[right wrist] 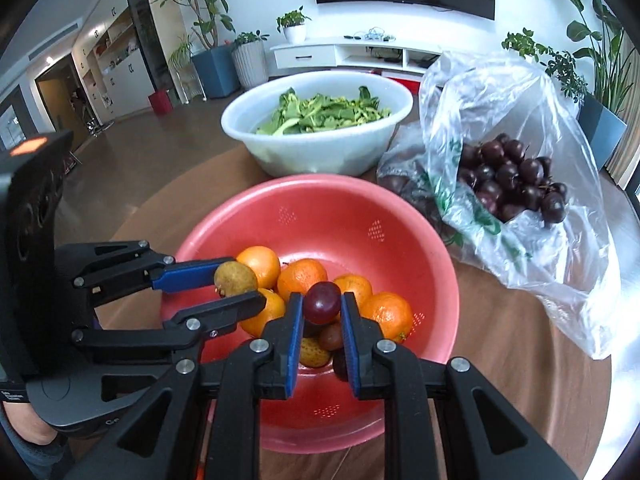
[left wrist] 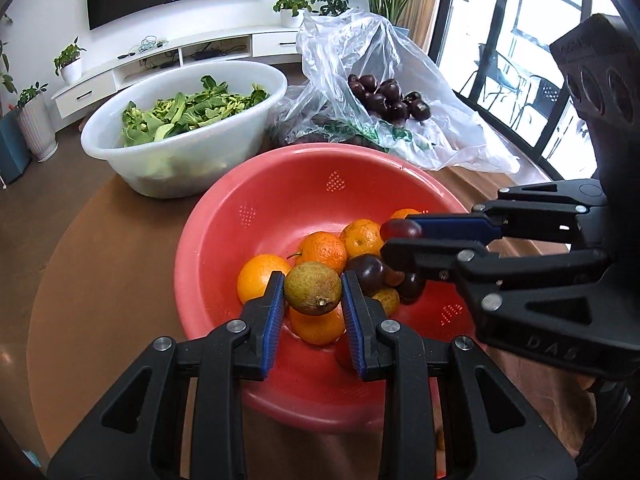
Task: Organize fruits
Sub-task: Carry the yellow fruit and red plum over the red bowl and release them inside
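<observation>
A red colander bowl holds several oranges and dark purple fruits. My left gripper is shut on a greenish-brown round fruit, held over the bowl's near side. My right gripper is shut on a dark red plum, also above the bowl. The two grippers hang side by side over the fruit pile.
A white basin of green leaves stands behind the bowl. A clear plastic bag with several dark plums lies at the back right. All rest on a round brown table.
</observation>
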Action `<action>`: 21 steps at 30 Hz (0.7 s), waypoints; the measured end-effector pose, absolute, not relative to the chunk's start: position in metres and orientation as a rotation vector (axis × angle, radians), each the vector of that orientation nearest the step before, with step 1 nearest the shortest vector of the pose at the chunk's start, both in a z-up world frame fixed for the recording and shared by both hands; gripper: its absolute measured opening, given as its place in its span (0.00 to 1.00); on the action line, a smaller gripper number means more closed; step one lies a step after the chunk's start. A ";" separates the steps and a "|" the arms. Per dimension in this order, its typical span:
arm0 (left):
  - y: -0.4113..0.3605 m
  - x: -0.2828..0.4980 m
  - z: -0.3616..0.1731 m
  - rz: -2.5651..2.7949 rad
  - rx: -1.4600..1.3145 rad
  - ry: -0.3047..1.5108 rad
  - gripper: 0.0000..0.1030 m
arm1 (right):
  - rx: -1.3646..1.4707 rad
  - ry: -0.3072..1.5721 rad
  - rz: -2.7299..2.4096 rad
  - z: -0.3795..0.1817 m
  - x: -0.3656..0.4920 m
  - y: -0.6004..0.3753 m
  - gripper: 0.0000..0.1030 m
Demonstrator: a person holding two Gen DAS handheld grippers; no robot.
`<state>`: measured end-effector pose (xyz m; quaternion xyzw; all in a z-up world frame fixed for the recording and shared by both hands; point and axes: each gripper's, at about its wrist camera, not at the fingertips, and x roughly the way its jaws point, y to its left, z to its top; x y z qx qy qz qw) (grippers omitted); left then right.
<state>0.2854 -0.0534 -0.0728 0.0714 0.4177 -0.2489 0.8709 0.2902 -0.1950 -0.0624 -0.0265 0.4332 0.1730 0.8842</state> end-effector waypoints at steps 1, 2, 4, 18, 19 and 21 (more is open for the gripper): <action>-0.054 0.286 -0.074 -0.522 0.150 0.874 0.25 | -0.058 0.905 0.357 -0.064 0.290 -0.195 0.20; -0.054 0.286 -0.075 -0.522 0.151 0.877 0.26 | -0.061 0.910 0.355 -0.066 0.291 -0.194 0.20; -0.054 0.285 -0.078 -0.519 0.150 0.879 0.26 | -0.067 0.917 0.351 -0.071 0.291 -0.194 0.20; -0.051 0.281 -0.076 -0.499 0.155 0.878 0.27 | -0.083 0.920 0.347 -0.077 0.288 -0.191 0.24; -0.050 0.281 -0.076 -0.496 0.153 0.878 0.27 | -0.085 0.919 0.347 -0.074 0.288 -0.191 0.26; -0.047 0.280 -0.075 -0.491 0.147 0.879 0.27 | -0.089 0.920 0.349 -0.073 0.286 -0.190 0.29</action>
